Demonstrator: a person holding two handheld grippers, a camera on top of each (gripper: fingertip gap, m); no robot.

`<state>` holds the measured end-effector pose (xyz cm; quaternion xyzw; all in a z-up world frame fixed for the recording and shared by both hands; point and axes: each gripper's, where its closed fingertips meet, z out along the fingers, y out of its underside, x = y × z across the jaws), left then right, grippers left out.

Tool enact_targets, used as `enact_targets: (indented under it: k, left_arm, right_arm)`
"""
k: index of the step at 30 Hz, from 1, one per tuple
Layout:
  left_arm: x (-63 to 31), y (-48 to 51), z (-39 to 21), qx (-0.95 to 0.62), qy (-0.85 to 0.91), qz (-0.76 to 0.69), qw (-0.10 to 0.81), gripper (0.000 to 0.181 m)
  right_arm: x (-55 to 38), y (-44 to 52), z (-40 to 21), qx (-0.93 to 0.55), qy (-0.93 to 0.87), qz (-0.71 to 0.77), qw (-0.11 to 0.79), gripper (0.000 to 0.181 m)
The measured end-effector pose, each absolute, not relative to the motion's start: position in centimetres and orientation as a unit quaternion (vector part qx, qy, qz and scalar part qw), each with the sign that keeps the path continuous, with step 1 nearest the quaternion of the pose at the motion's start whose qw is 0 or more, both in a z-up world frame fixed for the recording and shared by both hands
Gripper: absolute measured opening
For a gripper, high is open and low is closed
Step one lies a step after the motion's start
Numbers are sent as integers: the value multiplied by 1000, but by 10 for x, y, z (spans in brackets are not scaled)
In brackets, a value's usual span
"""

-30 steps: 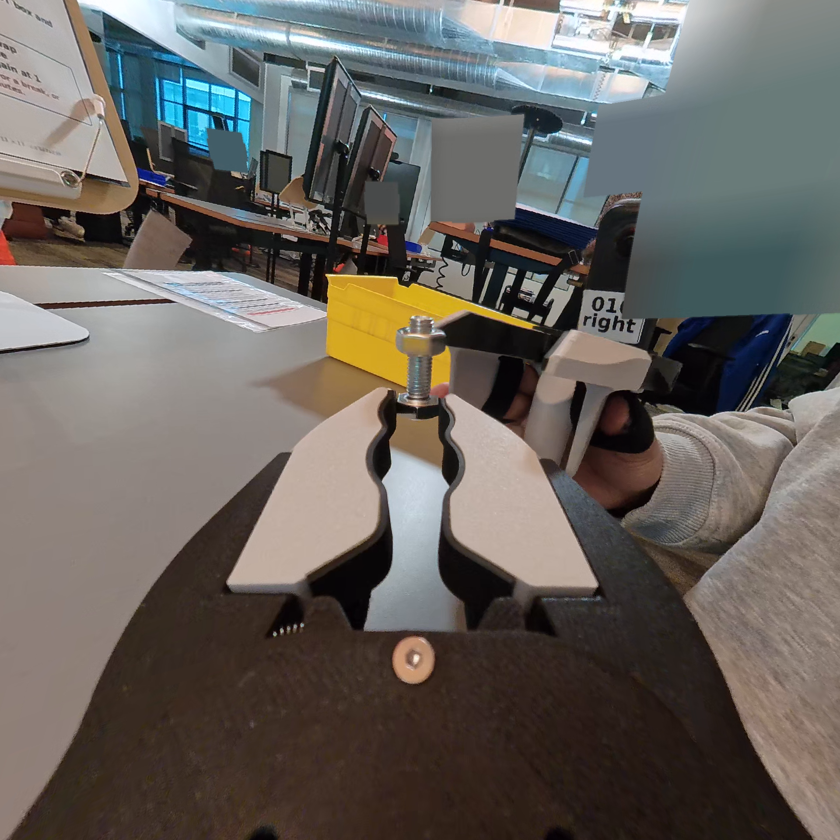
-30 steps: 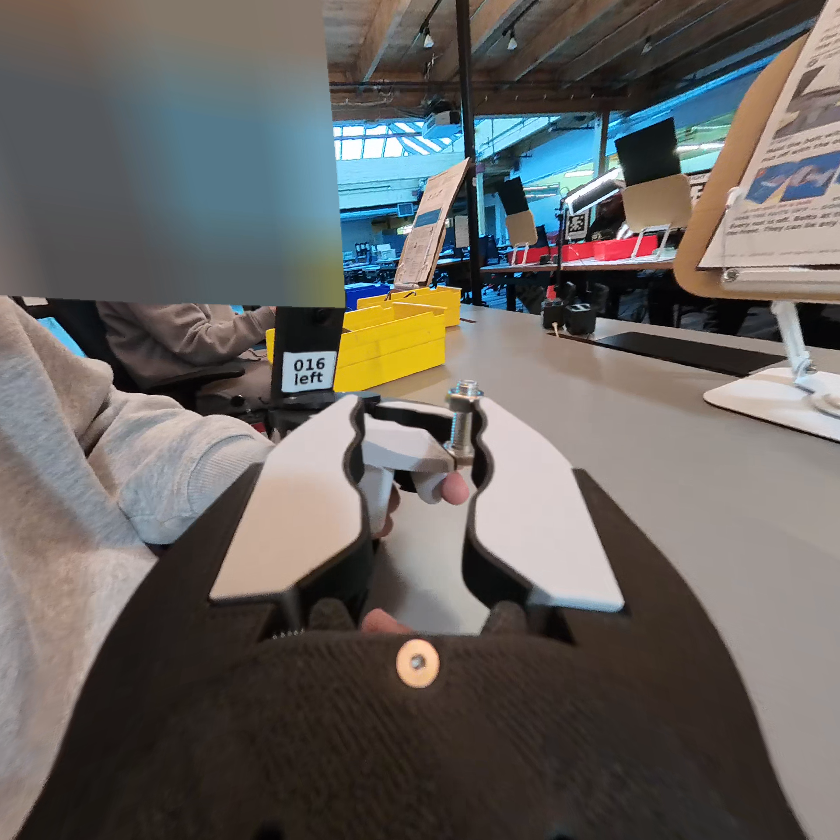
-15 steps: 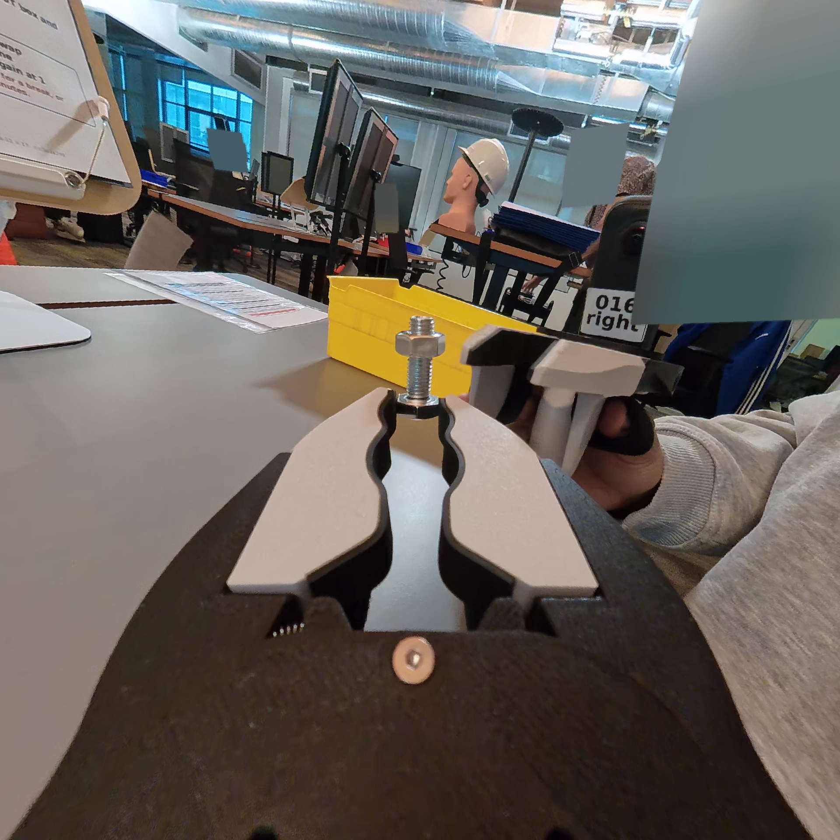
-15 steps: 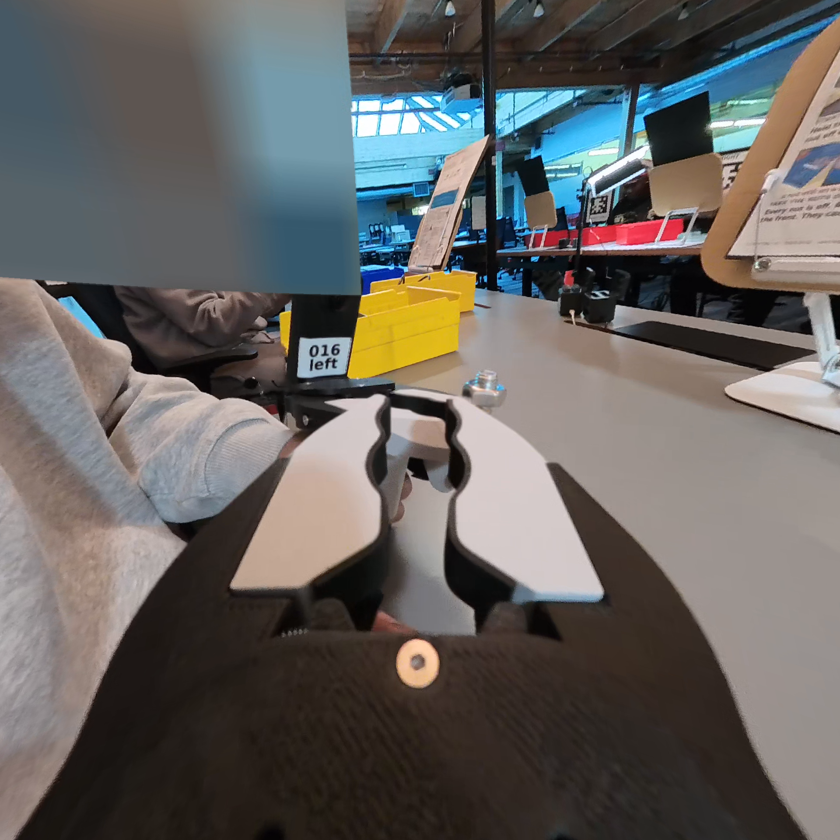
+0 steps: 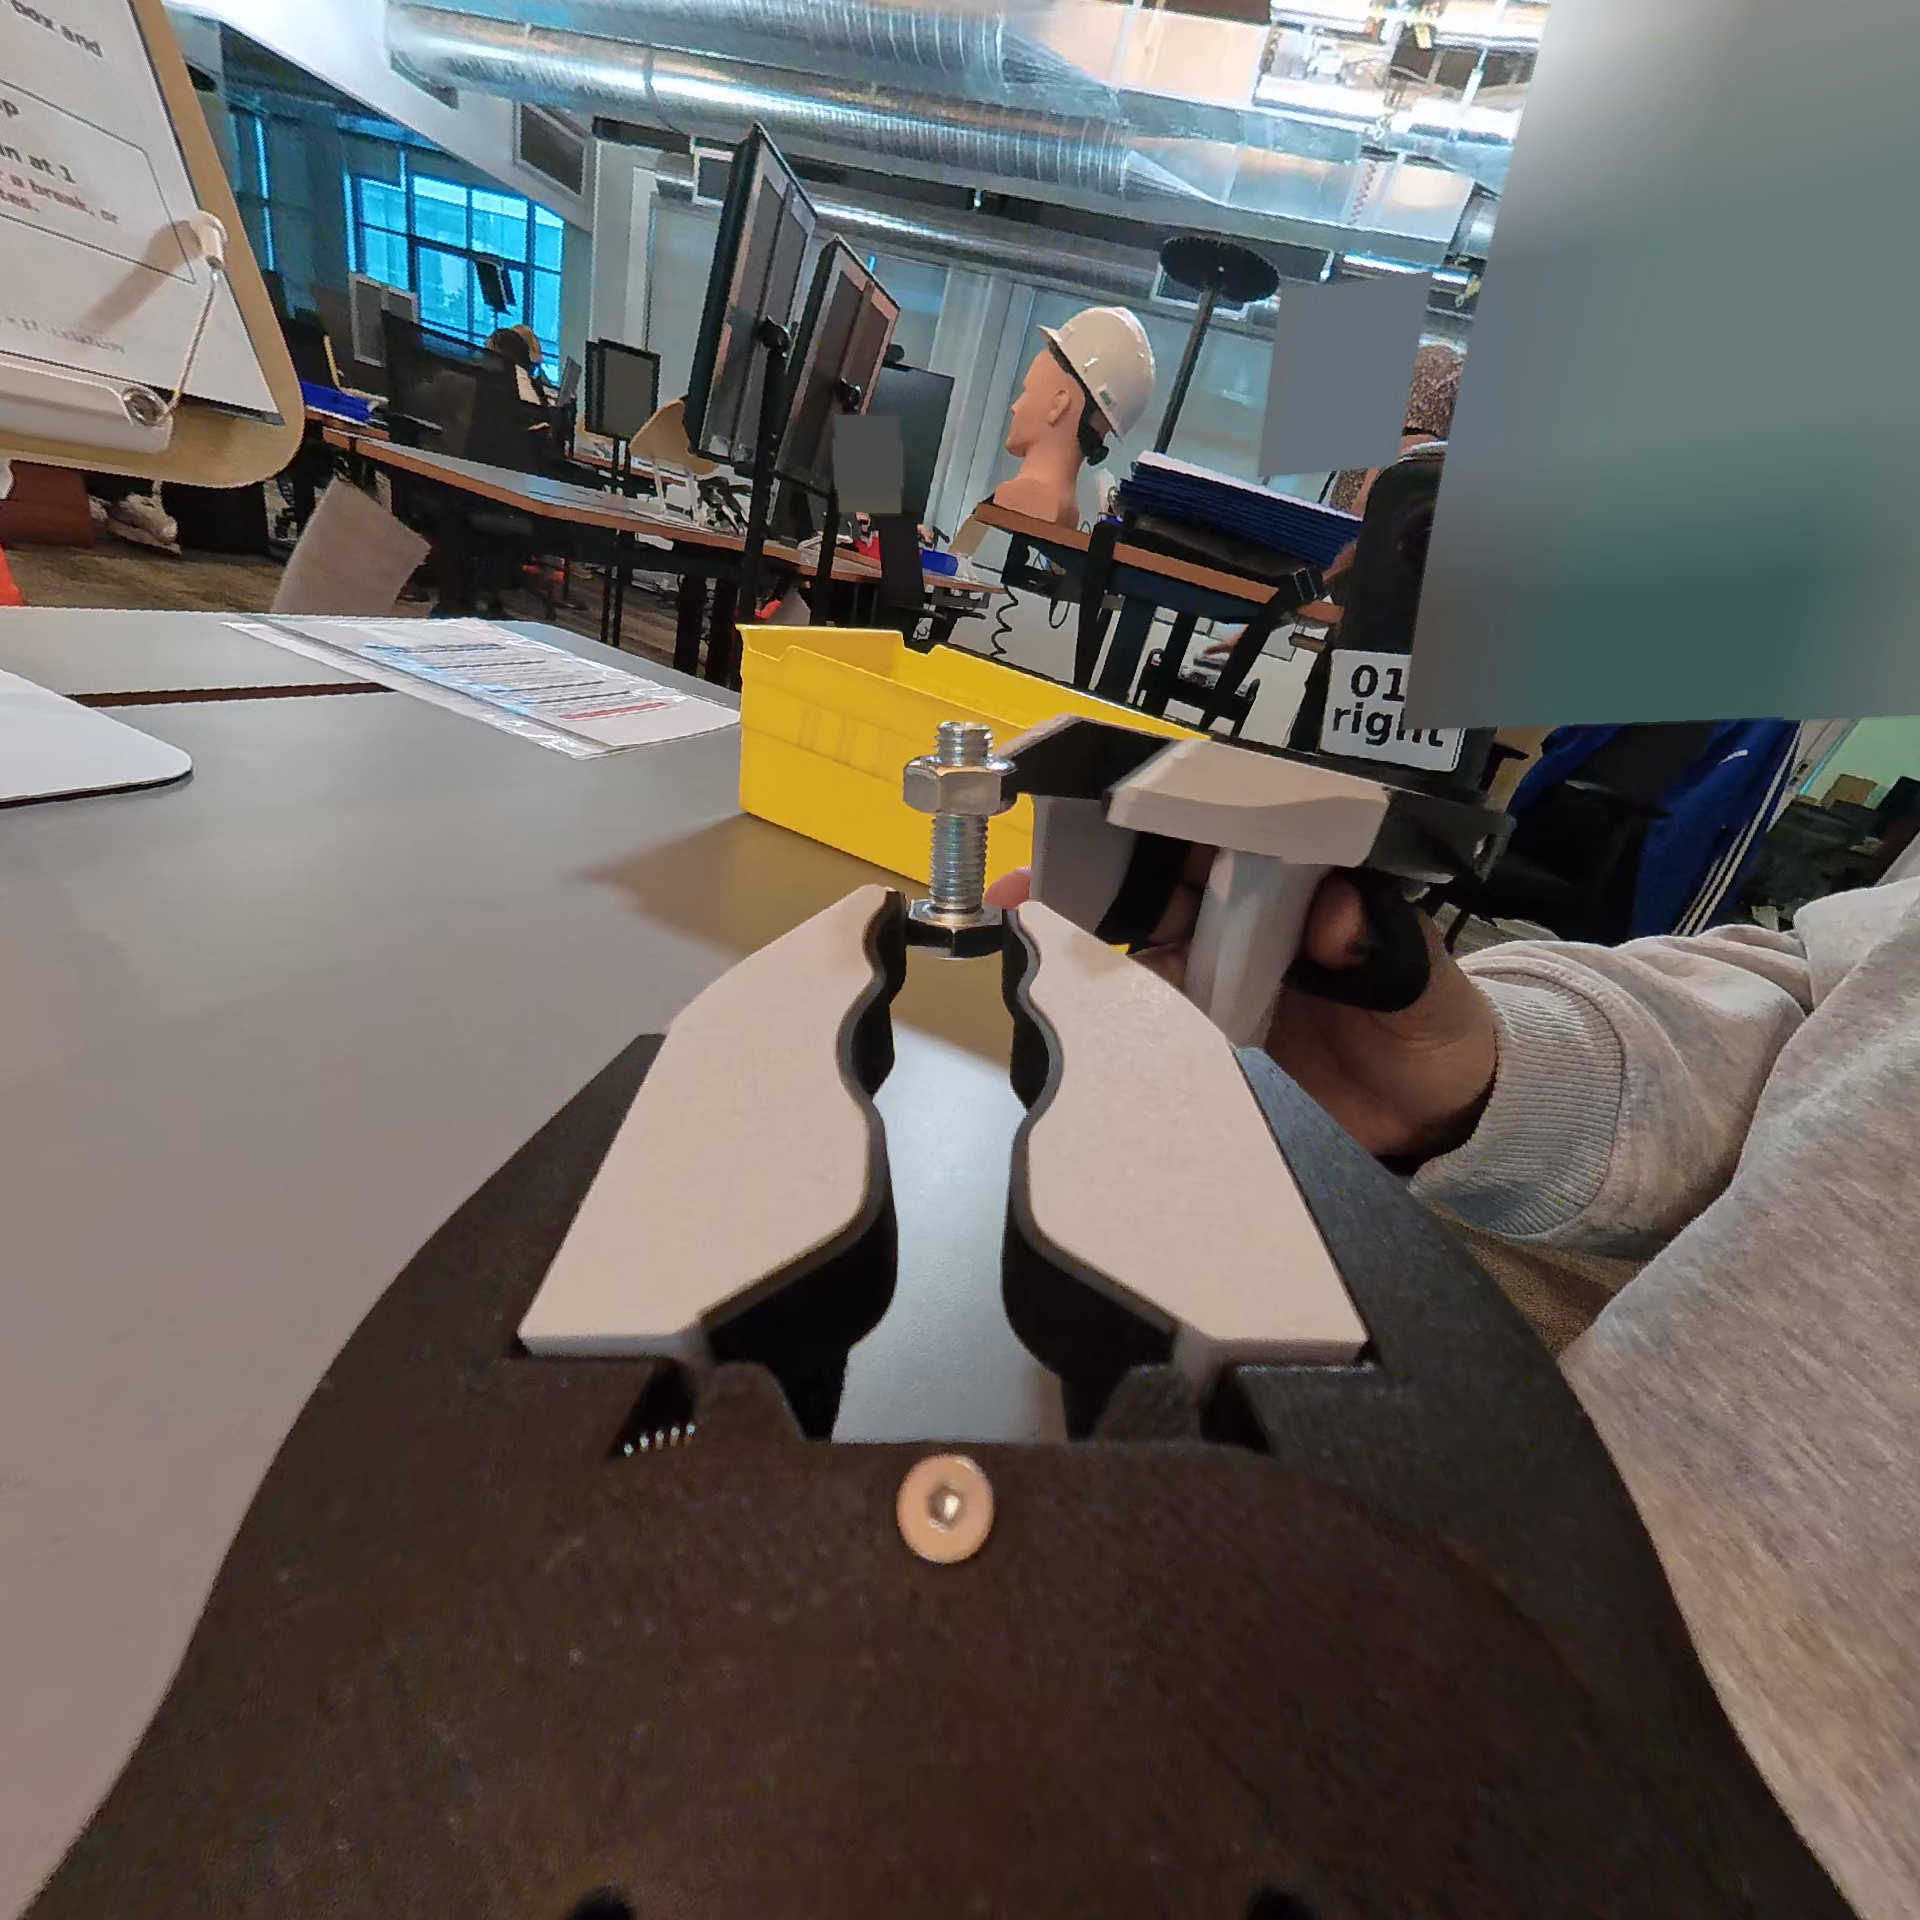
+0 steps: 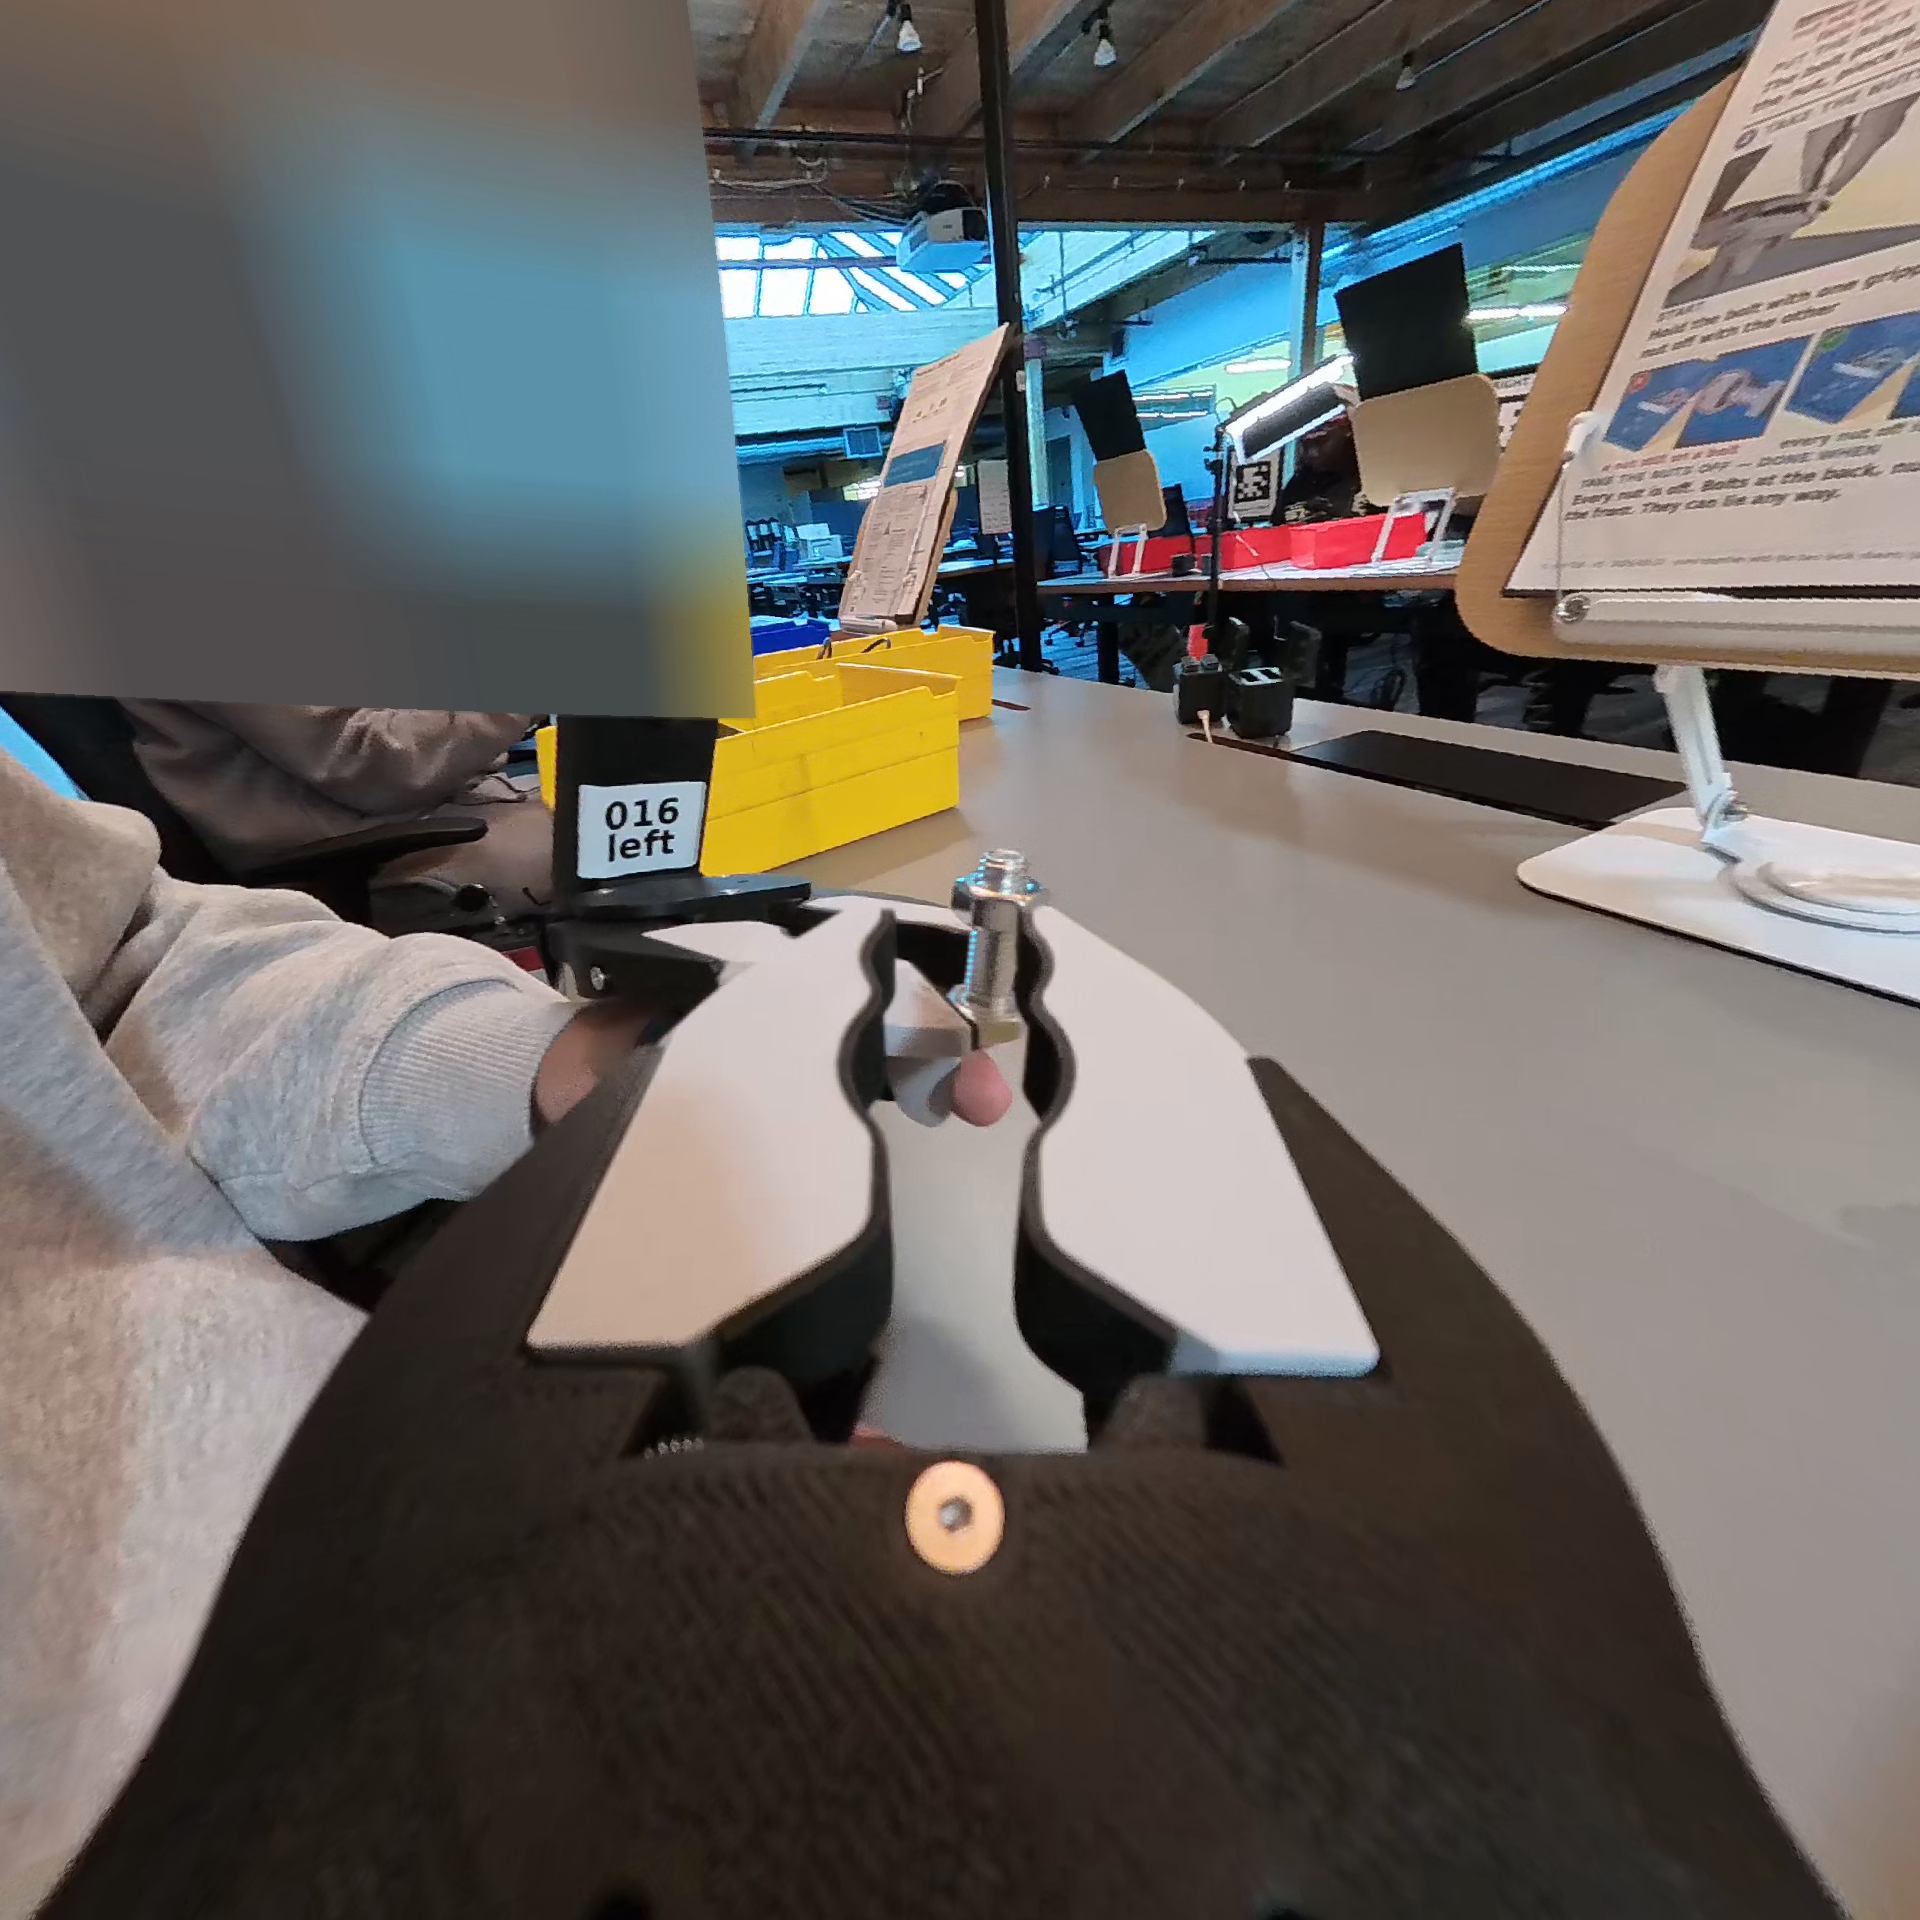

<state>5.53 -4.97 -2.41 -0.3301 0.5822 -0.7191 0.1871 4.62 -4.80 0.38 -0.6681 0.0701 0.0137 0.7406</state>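
My left gripper [image 5: 953,916] is shut on the head of a silver bolt [image 5: 954,862] and holds it upright above the grey table [image 5: 312,987]. A hex nut [image 5: 956,787] sits near the top of the thread. My right gripper [image 5: 1065,774] reaches in from the right, level with the nut, and its far fingertip touches it. In the right wrist view the right gripper [image 6: 956,925] is partly open. The bolt [image 6: 982,961] stands between its tips, close to the right finger. The nut [image 6: 994,890] is at that fingertip. A left finger [image 6: 914,1044] shows below.
A yellow bin [image 5: 831,748] stands behind the bolt, and more yellow bins [image 6: 831,769] lie at the far left. A document stand [image 6: 1714,904] is at the right and a laminated sheet [image 5: 499,675] farther back. Grey sleeves flank both grippers. Left and right tips are no more than a few centimetres apart.
The right gripper was wide open around the bolt, pulled back and narrowed, and has now come back with its tips at the nut. The left gripper kept the bolt still.
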Motion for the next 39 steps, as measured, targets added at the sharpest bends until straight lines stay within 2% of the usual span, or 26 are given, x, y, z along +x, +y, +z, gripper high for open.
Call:
enact_targets:
  k: [14, 39]
  left_arm:
    - [53, -51, -21, -321, 581, -725, 186, 18]
    - [50, -55, -20, -312, 583, -728, 181, 18]
  right_arm:
    - [48, -46, -7, -691, 65, 7, 720, 8]
    - [43, -48, 4, -666, 50, 10, 745, 22]
